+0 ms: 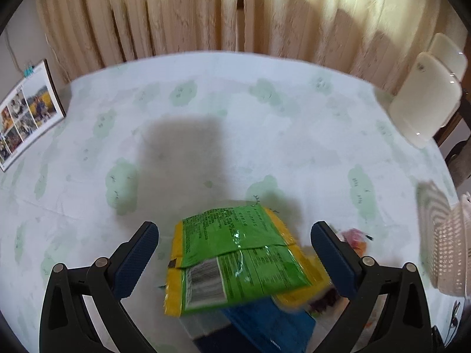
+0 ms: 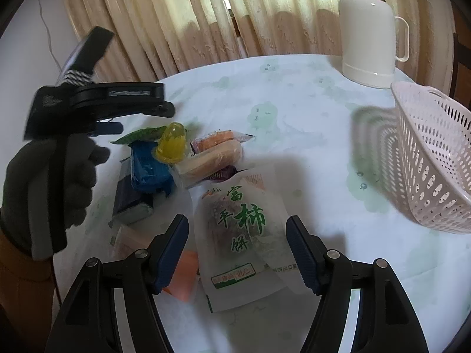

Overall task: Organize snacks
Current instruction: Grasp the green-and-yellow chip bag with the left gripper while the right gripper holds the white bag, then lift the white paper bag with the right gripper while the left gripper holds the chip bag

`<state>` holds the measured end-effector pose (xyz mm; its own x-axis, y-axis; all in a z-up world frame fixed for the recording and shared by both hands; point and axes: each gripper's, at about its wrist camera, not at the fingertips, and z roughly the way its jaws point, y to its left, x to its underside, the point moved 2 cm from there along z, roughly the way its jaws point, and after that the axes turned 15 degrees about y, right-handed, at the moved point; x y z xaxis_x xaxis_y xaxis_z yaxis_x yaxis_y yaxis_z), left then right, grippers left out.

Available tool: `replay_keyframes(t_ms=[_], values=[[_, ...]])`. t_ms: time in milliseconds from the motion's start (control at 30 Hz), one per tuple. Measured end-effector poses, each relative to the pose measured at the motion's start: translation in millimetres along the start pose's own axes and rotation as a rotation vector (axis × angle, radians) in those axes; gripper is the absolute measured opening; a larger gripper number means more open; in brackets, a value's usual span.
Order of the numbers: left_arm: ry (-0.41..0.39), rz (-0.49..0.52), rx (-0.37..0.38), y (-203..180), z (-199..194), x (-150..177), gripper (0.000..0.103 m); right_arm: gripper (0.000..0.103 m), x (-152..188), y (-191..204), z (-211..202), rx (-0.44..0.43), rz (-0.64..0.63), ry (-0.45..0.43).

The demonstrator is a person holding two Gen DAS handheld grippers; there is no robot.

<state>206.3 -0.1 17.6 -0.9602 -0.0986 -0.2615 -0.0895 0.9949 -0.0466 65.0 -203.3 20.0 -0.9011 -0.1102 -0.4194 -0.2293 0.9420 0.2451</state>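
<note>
Two claws are getting ready to grab snacks.

The right gripper is hanging wide open around the white packet, gripping nothing. The left gripper is waiting open over the green bag, so both can go in the basket nearby.

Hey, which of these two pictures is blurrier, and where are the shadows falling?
Left wrist view: blurrier, the green and yellow snack packet smeared, a dark shadow on the pale patterned tablecloth behind it. Right wrist view: sharper, though the gloved hand is soft; the white perforated plastic basket casts a patterned shadow leftward.
</note>
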Motion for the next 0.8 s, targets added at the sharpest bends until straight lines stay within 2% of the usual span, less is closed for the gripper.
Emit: replay_keyframes(t_ms=[133,200,267,300,400,600,800], values=[[0.057,-0.046,0.043,8.1,16.6,-1.6,0.101,0.070,-0.2,0.8,1.3,-0.001,-0.003,0.010],[0.074,-0.062,0.067,11.2,21.6,0.4,0.088,0.070,-0.3,1.0,2.4,0.000,-0.004,0.013],[0.083,-0.060,0.083,12.3,24.0,2.5,0.086,0.070,-1.0,1.1,3.4,0.001,-0.004,0.016],[0.073,-0.056,0.077,12.3,22.8,3.7,0.082,0.070,-1.2,1.3,3.9,0.002,-0.004,0.017],[0.053,-0.047,0.084,13.9,19.7,7.4,0.079,0.070,-1.0,1.8,4.4,0.002,-0.004,0.019],[0.002,-0.055,0.117,22.7,4.0,16.1,0.079,0.070,-0.5,0.2,4.2,-0.008,0.007,0.021],[-0.100,-0.060,0.104,29.8,-32.4,22.8,0.079,0.070,-0.8,-4.6,4.6,-0.025,0.017,0.021]])
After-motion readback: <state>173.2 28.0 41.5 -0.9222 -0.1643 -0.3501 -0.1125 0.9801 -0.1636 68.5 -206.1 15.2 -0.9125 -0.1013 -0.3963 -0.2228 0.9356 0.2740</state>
